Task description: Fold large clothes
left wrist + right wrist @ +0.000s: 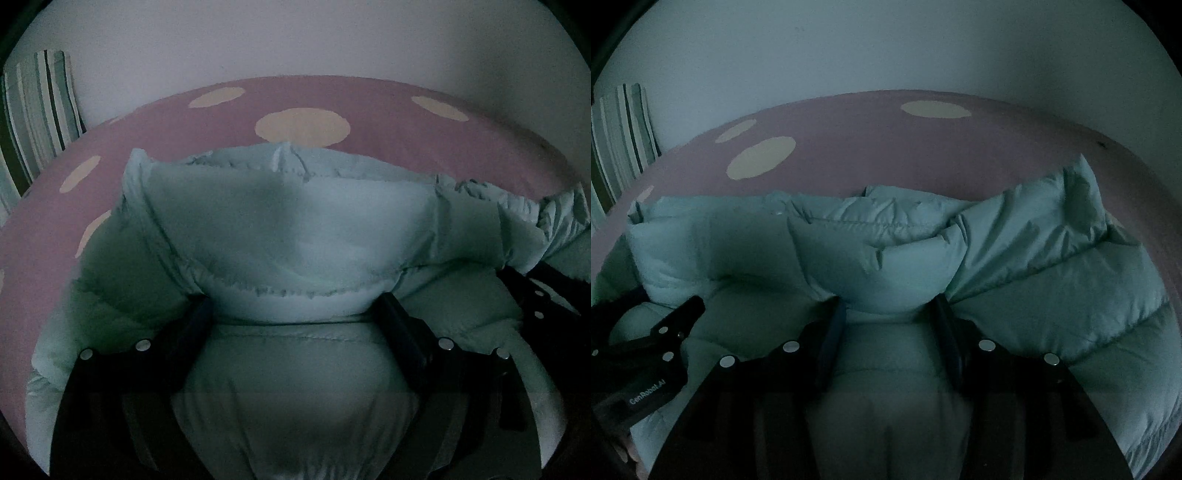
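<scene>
Pink spotted bedsheet under a plain wall, with a pale mint puffer jacket spread across its near half.

Left gripper stands wide apart around a puffy fold, pads beside it but not visibly pinching; right gripper is about half open astride another bulge, grip uncertain. Both point down at the near edge, side by side. Judged best: let the padding settle, press trapped air out toward the far side, and square the folded edges before any further fold.
</scene>
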The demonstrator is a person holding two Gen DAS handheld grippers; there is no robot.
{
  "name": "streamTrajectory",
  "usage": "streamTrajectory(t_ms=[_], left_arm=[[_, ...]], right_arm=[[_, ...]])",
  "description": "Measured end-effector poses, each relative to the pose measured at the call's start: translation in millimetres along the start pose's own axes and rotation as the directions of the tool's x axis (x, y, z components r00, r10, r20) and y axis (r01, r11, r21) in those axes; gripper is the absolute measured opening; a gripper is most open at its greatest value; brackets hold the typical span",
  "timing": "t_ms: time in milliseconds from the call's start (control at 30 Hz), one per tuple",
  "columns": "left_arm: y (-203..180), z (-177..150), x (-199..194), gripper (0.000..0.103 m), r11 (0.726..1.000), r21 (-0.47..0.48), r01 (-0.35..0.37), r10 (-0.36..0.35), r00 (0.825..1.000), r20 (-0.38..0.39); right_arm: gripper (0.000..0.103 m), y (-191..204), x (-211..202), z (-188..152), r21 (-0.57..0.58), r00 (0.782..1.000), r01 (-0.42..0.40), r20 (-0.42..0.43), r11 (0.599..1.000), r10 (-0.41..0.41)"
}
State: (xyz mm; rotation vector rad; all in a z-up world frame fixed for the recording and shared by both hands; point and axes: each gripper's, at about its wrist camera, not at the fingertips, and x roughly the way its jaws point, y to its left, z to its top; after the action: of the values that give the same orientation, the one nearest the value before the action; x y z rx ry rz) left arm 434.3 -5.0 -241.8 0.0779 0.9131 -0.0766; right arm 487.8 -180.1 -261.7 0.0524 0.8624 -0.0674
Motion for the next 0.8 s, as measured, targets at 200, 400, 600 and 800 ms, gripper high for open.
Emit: streamTrajectory(t_ms=[200,400,600,800], left_arm=[[0.4,8.1,-1.9,0.092,1.0,0.001,0.013,-0.013,1.0,-0.022],[16.9,10.7,-60.8,0.092,0.993,-0.091,0.073,-0.07,0.997,0.032],[9.2,-9.7,-53.6,0.092,0.999,-0.046,-0.001,0.001,1.0,0.006],[3.8,-19.3,-40.9,0.093,1.0,0.002,-0.02,0.02,1.0,0.005]], right_arm=[[0.05,6.0,2.3,6.8,-0.012,1.0,0.017,-0.009,1.0,-0.018],[0.05,4.9,-49.6,12.6,0.026,0.998,-0.022,0.062,0.999,0.02],[0.056,33.0,-61.4,-8.8,-0.052,0.998,-0.012,0.061,0.999,0.016],[0.058,39.0,-35.8,-18.6,-0.07,1.0,0.002,0.011,0.998,-0.001]])
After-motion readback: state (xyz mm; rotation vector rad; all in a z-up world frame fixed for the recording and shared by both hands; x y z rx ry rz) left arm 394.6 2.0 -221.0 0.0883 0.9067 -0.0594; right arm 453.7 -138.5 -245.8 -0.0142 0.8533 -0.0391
